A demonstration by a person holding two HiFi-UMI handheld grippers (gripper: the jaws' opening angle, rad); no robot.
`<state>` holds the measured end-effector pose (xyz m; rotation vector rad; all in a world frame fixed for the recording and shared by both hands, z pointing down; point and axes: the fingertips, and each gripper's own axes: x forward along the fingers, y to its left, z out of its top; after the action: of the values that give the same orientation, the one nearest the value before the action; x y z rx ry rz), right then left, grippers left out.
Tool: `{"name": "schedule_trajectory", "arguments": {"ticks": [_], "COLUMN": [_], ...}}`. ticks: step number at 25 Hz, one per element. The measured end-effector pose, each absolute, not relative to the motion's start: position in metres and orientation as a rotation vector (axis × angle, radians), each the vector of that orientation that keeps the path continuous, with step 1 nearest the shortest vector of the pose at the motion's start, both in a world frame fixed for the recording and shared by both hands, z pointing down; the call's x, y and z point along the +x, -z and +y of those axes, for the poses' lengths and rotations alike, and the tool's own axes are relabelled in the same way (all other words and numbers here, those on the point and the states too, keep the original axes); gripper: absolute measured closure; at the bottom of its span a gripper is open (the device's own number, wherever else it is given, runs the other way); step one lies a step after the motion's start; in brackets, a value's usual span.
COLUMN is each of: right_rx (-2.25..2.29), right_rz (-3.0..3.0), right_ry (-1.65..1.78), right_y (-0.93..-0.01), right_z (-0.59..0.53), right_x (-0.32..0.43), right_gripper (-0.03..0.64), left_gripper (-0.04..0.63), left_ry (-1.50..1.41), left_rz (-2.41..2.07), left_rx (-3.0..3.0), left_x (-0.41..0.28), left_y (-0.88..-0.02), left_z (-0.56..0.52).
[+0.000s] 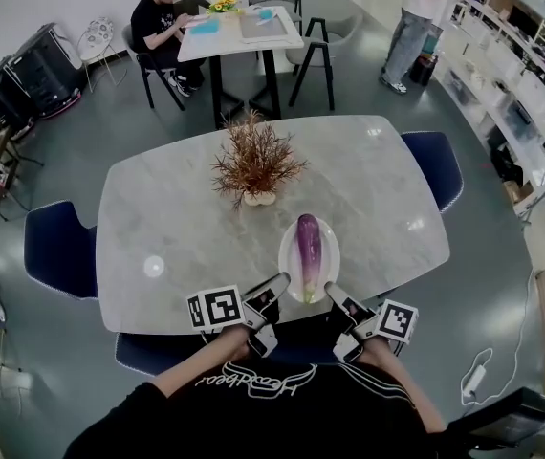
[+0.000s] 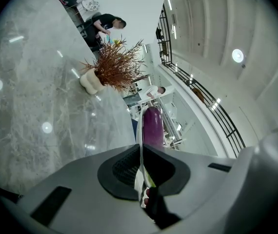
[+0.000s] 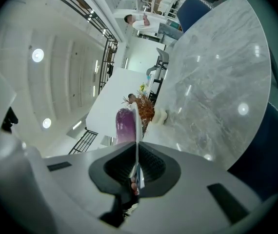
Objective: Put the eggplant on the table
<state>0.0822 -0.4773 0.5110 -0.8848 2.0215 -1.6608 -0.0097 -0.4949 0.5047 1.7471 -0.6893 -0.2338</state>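
**Reporter:** At the near edge of the marble table [image 1: 177,228], what is on show?

**Photographer:** A purple eggplant [image 1: 309,245] lies lengthwise on a white oval plate [image 1: 287,256]. It isn't clear whether the plate rests on the table or is raised off it.

**Reporter:** And the grippers?

**Photographer:** The left gripper [image 1: 276,288] has its jaws clamped on the plate's left rim, and the right gripper [image 1: 336,295] has its jaws clamped on the right rim. Each gripper view shows the thin white rim pinched between dark jaws, with the eggplant beyond.

**Reporter:** Anything else?

**Photographer:** A dried reddish-brown plant [image 1: 253,161] in a pale pot stands just behind the plate. Blue chairs [image 1: 57,247] ring the table. A person [image 1: 163,17] sits at a farther white table [image 1: 239,32].
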Motion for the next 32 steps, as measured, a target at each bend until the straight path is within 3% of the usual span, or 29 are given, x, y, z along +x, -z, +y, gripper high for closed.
{"name": "schedule_trajectory", "arguments": {"ticks": [32], "right_rx": [-1.016], "right_rz": [1.996], "right_ry": [1.789], "right_y": [-0.601], "right_z": [-0.554], "right_x": [0.087], "right_gripper": [0.600], "left_gripper": [0.568], "left_ry": [0.155], "left_rz": [-0.755], "left_rx": [1.604], "left_x": [-0.004], "left_y": [-0.602], "left_z": [-0.571]}}
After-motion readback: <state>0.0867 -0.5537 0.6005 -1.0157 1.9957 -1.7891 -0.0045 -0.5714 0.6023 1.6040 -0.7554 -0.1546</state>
